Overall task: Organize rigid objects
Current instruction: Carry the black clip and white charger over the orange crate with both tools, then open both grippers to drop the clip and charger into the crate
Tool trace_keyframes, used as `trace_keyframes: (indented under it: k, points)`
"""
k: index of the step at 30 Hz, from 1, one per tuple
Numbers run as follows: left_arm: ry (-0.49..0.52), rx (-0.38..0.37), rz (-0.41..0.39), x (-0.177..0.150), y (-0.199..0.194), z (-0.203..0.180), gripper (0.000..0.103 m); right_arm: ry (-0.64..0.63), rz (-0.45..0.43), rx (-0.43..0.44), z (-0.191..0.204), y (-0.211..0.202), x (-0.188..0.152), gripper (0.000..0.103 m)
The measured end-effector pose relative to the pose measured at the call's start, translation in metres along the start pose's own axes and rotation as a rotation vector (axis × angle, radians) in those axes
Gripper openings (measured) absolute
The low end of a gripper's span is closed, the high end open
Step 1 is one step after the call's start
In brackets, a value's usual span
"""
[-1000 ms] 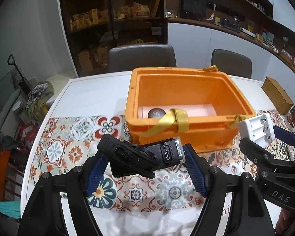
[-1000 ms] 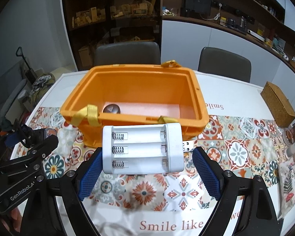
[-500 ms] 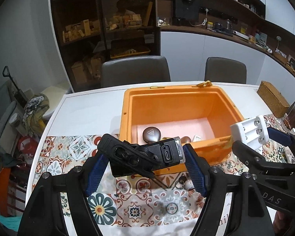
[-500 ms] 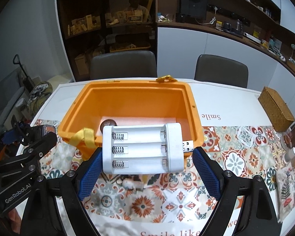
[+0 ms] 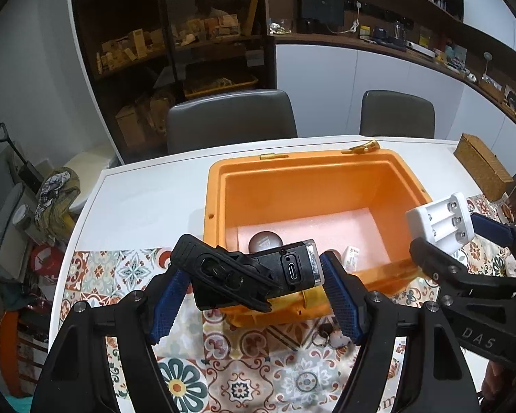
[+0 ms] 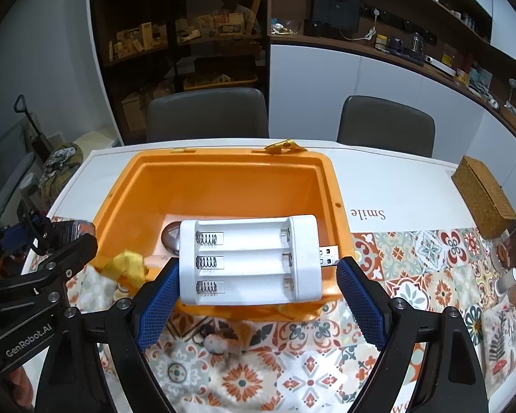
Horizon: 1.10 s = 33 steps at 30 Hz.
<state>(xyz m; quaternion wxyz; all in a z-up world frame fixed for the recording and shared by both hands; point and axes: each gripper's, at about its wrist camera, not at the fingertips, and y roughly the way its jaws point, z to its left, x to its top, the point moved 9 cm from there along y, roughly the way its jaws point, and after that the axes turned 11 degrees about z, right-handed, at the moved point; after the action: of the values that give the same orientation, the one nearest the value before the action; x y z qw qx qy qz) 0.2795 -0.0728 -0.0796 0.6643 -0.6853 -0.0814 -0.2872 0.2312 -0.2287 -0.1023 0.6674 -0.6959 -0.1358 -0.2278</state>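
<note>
Spanning most of both views, a white tabletop (image 6: 406, 186) carries a patterned tile-print cloth (image 6: 412, 275) along its near side, with the word "Smile" printed on the bare white part beside it. An open orange bin (image 5: 313, 168) stands on the tabletop, partly over the cloth; a round grey object (image 5: 264, 241) and a small white item (image 5: 351, 256) lie on its pale pink floor. The left tongs (image 5: 247, 296) are clamped on a black device (image 5: 244, 278), held above the bin's near rim. The right tongs (image 6: 254, 292) are clamped on a white battery charger (image 6: 249, 258), its three bays empty and facing up, its USB plug pointing right; it hangs over the bin's near wall. A small keyring-like item (image 6: 216, 342) lies on the cloth just before the bin; it is too blurred to identify. A woven box (image 6: 481, 196) sits at the tabletop's far right edge. Two grey chairs (image 5: 232, 120) stand behind the tabletop. Beyond them are dark open shelves (image 5: 175, 44) stocked with boxes, white cabinet fronts, and a long wall shelf of small appliances.
</note>
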Motion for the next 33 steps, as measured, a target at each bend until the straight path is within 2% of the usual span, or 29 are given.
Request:
trace_keyframes:
  k: [10, 16, 29, 33]
  points:
    - [0.027, -0.016, 0.059, 0.025, 0.027, -0.006, 0.075, 0.002, 0.05, -0.032, -0.006, 0.023, 0.023, 0.089]
    - [0.01, -0.054, 0.138, 0.031, 0.053, -0.009, 0.075, 0.007, 0.068, -0.052, -0.01, 0.034, 0.031, 0.089]
    - [0.01, -0.051, 0.258, 0.034, 0.088, -0.017, 0.075, -0.007, 0.123, -0.093, -0.015, 0.058, 0.043, 0.089]
    - [0.014, -0.038, 0.255, 0.036, 0.091, -0.016, 0.076, -0.007, 0.131, -0.093, -0.015, 0.061, 0.043, 0.089]
